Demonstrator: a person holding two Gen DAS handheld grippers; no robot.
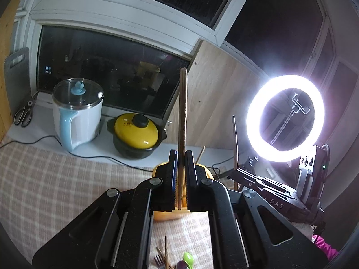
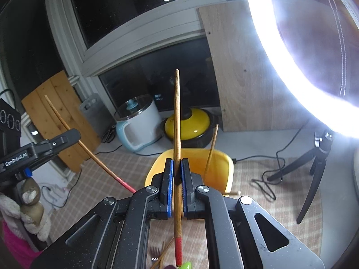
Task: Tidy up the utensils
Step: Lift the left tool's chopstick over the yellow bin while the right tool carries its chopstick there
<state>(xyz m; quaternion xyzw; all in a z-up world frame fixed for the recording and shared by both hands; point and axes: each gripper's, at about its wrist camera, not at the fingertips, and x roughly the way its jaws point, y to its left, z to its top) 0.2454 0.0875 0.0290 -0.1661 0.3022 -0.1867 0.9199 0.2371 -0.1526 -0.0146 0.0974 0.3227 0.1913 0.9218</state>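
My left gripper (image 1: pixel 181 154) is shut on a wooden chopstick (image 1: pixel 182 112) that stands upright between its pads. Just behind it sits a yellow bin (image 1: pixel 158 169) with one chopstick (image 1: pixel 201 154) leaning inside. To the right, my right gripper (image 1: pixel 235 172) holds its own thin chopstick (image 1: pixel 234 143). In the right wrist view, the right gripper (image 2: pixel 177 162) is shut on a red-ended chopstick (image 2: pixel 177 123) above the yellow bin (image 2: pixel 221 163), where a chopstick (image 2: pixel 211 152) leans. The left gripper (image 2: pixel 75 135) appears at left, gripping its slanted chopstick (image 2: pixel 74 132).
Forks (image 2: pixel 154 252) and a green spoon (image 1: pixel 188 257) lie on the checked cloth (image 1: pixel 44 179) below the grippers. A white-and-blue kettle (image 1: pixel 76 112), a yellow-lidded pot (image 1: pixel 136 132) and scissors (image 1: pixel 23 114) stand by the window. A ring light (image 1: pixel 285 76) on a tripod (image 2: pixel 314 168) is at right, with cables.
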